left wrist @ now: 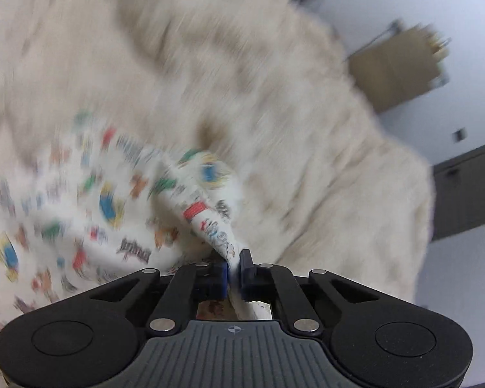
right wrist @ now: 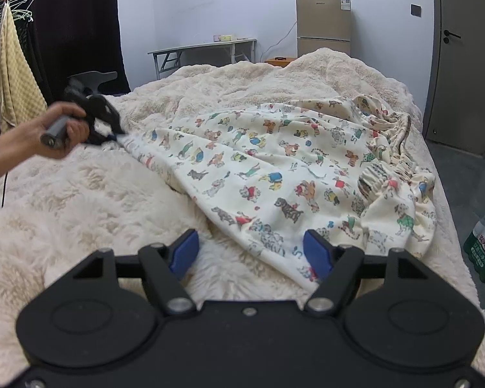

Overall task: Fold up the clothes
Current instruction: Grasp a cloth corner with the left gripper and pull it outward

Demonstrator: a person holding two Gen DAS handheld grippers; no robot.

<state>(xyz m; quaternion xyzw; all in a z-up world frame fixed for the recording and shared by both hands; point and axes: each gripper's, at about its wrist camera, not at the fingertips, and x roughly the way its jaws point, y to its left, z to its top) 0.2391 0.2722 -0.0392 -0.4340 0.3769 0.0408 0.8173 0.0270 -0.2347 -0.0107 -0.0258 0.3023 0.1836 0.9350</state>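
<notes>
Printed garment [right wrist: 274, 174] on fluffy cream blanket [right wrist: 90, 200]; left gripper [left wrist: 233, 266] jaws pinching its corner; right gripper [right wrist: 250, 253] jaws apart; fridge [right wrist: 323, 24] behind.

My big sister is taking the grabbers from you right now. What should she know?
Left gripper: jaws shut on a corner of the printed garment, pulling it out to the left side.
Right gripper: jaws open and holding nothing, poised just over the garment's near hem.
The garment lies on the fluffy blanket, partly spread, with its elastic waistband bunched at the right.
Done: one corner is gripped.
Left: probably grip the near hem, flatten the cloth, then make every fold.
</notes>
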